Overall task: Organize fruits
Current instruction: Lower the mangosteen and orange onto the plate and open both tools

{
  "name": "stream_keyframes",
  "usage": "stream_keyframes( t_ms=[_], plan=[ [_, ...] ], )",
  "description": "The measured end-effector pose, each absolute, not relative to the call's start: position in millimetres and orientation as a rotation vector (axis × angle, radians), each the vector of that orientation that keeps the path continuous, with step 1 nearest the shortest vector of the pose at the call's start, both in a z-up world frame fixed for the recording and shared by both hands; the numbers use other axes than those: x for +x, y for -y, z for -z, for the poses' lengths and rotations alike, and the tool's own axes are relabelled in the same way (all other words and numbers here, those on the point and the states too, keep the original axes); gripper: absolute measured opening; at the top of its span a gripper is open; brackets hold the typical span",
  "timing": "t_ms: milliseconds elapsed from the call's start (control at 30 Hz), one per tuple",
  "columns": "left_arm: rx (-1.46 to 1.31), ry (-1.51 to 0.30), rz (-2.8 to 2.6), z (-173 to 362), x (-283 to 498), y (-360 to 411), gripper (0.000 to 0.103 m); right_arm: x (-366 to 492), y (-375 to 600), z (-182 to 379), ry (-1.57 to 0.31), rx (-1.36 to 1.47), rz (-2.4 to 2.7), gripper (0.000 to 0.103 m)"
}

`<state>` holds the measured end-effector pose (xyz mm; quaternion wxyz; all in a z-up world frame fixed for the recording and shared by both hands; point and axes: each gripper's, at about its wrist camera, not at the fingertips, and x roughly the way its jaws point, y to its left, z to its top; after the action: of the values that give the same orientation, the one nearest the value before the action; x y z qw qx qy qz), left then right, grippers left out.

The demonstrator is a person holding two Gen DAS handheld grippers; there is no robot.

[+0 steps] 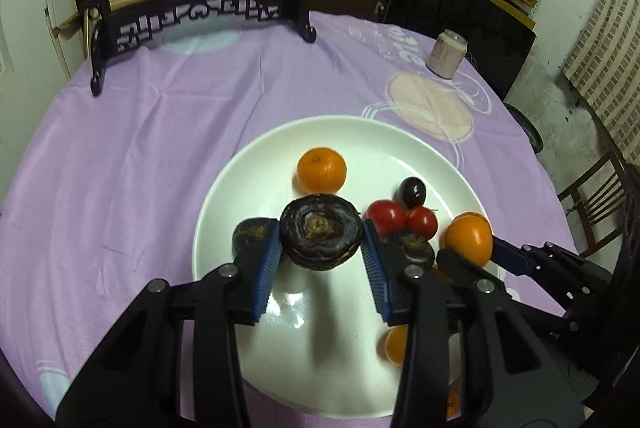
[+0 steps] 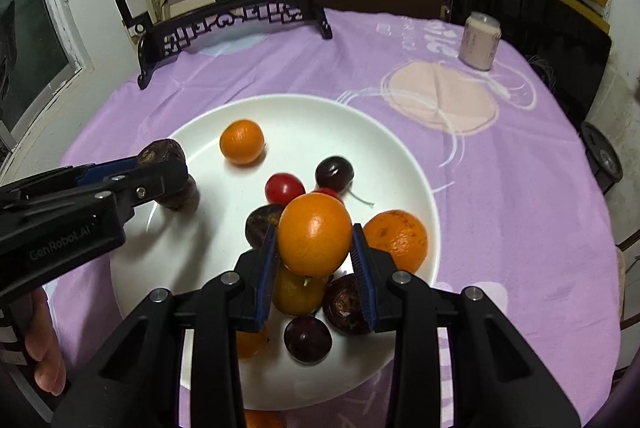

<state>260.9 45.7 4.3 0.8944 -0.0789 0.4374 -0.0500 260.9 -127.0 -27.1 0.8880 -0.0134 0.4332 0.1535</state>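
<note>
"GenRobot.AI" on left tool (image 2: pixel 160 164) body; it clamps dark wrinkled water chestnut (image 1: pixel 320 237). Right tool (image 2: pixel 316 260) clamps glossy orange (image 2: pixel 315 234) above white plate (image 2: pixel 400 148).

A glossy white plate (image 1: pixel 224 196), seemingly glazed ceramic, mirrors the light above a matt lilac cloth (image 1: pixel 160 132), creased, covering the surface. The left tongs (image 1: pixel 320 248) and right tongs (image 2: pixel 316 260) are matt black plastic with ribbed blue pads and bright metal rivets. A dark water chestnut (image 1: pixel 320 236) looks rough and wrinkled; the orange (image 2: pixel 314 234) is shiny and finely dimpled, the cherry tomatoes (image 1: pixel 400 218) smooth and glossy.
</note>
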Motion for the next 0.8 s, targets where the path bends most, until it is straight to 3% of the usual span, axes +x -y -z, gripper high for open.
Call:
stream_keyframes(
  t_ms=[500,533,567,600,800],
  plan=[
    [-0.166,-0.917,0.114,1.3,253.5,-50.3,0.043,257.9,98.5,39.4,-0.913,-0.103,-0.341,0.036],
    [-0.159,-0.91,0.112,0.7,252.3,-49.5,0.045,258.0,99.5,40.0,-0.906,-0.111,-0.33,0.039],
    [-0.15,-0.902,0.107,-0.6,251.3,-48.7,0.057,256.9,100.4,40.0,-0.892,-0.125,-0.313,0.054],
    [-0.144,-0.89,0.1,-1.9,249.4,-48.5,0.066,255.4,102.7,39.3,-0.876,-0.132,-0.295,0.06],
    [-0.098,-0.838,0.086,-11.2,236.1,-44.7,0.067,229.9,116.5,31.8,-0.874,-0.064,-0.319,0.06]
  ],
)
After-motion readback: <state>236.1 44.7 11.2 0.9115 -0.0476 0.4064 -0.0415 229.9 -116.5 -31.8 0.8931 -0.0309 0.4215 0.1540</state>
